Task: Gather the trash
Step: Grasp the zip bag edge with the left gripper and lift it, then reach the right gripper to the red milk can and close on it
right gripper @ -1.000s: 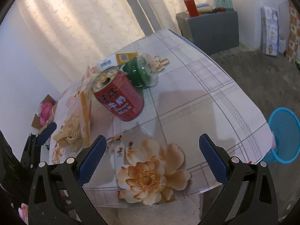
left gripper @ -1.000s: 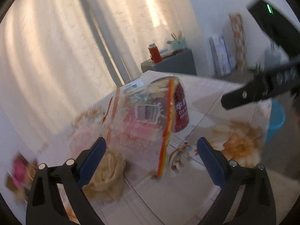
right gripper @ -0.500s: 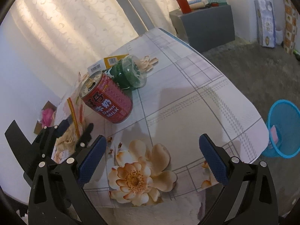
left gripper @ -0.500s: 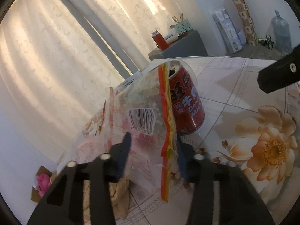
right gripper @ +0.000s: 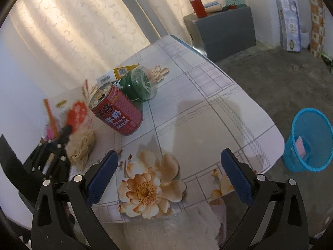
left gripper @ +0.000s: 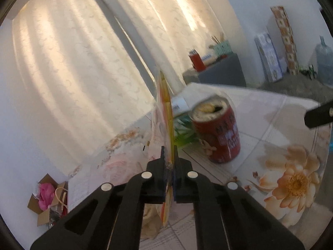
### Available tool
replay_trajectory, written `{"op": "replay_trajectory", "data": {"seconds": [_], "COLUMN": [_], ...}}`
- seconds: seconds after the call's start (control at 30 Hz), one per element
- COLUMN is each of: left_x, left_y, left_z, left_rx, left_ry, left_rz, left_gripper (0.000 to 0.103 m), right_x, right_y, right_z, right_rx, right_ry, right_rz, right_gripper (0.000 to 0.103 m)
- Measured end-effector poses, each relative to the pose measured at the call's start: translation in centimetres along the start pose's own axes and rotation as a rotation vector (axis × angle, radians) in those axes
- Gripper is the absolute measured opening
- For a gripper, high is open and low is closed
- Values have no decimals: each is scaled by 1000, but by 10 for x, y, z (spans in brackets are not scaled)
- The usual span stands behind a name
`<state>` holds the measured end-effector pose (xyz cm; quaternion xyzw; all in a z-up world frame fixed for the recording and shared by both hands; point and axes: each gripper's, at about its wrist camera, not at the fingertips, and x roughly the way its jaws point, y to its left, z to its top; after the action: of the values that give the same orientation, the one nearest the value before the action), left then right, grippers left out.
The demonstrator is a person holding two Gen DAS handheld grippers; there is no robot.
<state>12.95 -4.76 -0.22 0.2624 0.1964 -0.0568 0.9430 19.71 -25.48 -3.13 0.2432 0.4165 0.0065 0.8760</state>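
At the bench's (right gripper: 208, 104) left edge, left hand-held gripper (left gripper: 171, 167) clamped on clear wrapper (left gripper: 165, 112), just closed, lifting it for blue bin (right gripper: 308, 139); right hand-held gripper (right gripper: 169, 179) wide open, empty, above bench.

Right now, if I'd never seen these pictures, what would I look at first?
Probably the red milk drink can, standing open-topped near the table's far left corner, with a green plastic bottle lying right behind it. Next, the left gripper pinching a clear snack wrapper by its edge. The bright blue wastebasket sits on the floor beyond the table's right edge.
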Motion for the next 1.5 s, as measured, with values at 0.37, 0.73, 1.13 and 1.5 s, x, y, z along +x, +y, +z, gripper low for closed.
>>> {"op": "replay_trajectory", "data": {"seconds": [0.37,0.73,1.13,1.5], "left_x": [-66,-93,-95,-96], "left_y": [65,152,157,158], "left_z": [2,-34,-63,-64], "left_rx": [-248,-722,-845,-849], "left_ry": [-84,-51,25,-3], "left_rz": [-55,-393,-396,-399], "left_gripper": [4,3,3,3], "right_x": [-12,-18,-11,21], "right_y": [13,34,67,117], "right_z": [-4,-14,-9,23], "right_rx": [-30,-75,-187,-374], "right_ry": [-12,-12,-7,-84], "right_rz": [-15,17,60,58], "right_gripper": [95,95,95,95]}}
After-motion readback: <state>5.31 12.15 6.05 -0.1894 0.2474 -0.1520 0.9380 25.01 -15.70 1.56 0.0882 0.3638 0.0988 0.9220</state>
